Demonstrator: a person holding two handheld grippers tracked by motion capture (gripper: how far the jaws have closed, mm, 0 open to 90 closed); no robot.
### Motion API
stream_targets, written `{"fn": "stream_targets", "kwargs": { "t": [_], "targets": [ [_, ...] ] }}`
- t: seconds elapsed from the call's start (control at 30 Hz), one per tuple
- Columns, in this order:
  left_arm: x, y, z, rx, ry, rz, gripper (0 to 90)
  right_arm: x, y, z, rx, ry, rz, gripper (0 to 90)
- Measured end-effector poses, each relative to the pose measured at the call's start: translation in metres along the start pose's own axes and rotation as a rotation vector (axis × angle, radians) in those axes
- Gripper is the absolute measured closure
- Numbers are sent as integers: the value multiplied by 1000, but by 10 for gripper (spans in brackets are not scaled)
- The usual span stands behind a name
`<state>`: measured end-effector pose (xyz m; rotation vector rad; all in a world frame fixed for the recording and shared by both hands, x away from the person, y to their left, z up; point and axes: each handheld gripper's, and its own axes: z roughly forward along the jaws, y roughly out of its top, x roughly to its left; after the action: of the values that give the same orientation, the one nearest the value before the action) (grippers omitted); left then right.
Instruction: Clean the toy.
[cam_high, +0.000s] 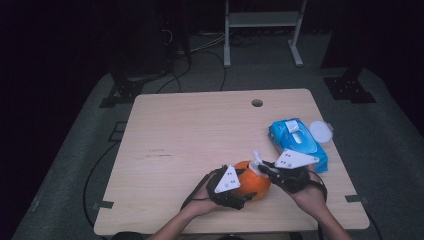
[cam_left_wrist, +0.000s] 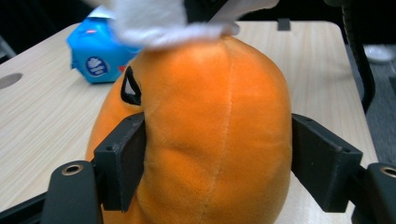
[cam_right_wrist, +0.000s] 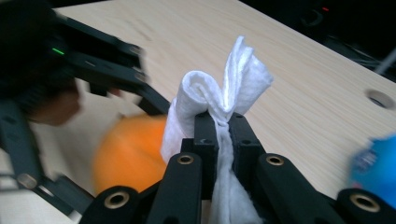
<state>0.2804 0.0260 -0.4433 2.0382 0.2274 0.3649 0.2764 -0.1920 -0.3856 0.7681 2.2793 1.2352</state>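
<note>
left gripper (cam_left_wrist: 217, 163): clamps orange plush toy (cam_left_wrist: 205, 130) | right gripper (cam_right_wrist: 223, 140): pinches white wipe (cam_right_wrist: 219, 98) against toy

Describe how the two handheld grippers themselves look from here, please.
Both the left gripper and the right gripper are black, each topped by a pale grey three-cornered plate with dark dots. Brass-coloured rivets mark the jaw linkages. A dark cable trails from each. No sleeves cover the forearms.

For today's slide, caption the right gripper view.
Right gripper pinching a white wipe above the orange plush.
</note>
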Motion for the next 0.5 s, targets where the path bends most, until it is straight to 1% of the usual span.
{"fn": "stream_targets", "kwargs": {
  "t": [0.03,0.07,0.1,0.17,0.2,0.23,0.27,0.3,0.37,0.4,0.47,0.5],
  "targets": [
    [-1,0,0,5,4,14,235,4,2,2,-1,15,-15,831],
    [-2,1,0,11,15,15,204,8,3,4,6,18,-32,831],
    [0,2,-1,7,15,8,181,9,3,6,11,12,-45,831],
    [6,2,-4,-9,17,-18,132,6,2,6,12,12,-37,830],
    [9,2,-5,-4,22,-35,107,2,1,6,10,8,-27,829],
    [11,0,-4,1,17,-52,89,-2,0,5,8,5,-10,829],
    [12,-1,-3,-2,11,-63,94,-6,-2,4,8,2,2,829],
    [12,-3,-2,-8,8,-65,124,-9,-3,3,5,5,18,829],
    [11,-3,-1,-6,18,-73,194,-11,-3,2,-2,26,56,831],
    [12,-3,-1,-3,21,-75,217,-8,-1,2,-5,33,56,832],
    [12,-4,-1,-6,24,-94,233,0,2,3,-13,53,44,832],
    [13,-4,-1,-12,29,-107,239,5,4,3,-20,82,41,832]
  ]
}}
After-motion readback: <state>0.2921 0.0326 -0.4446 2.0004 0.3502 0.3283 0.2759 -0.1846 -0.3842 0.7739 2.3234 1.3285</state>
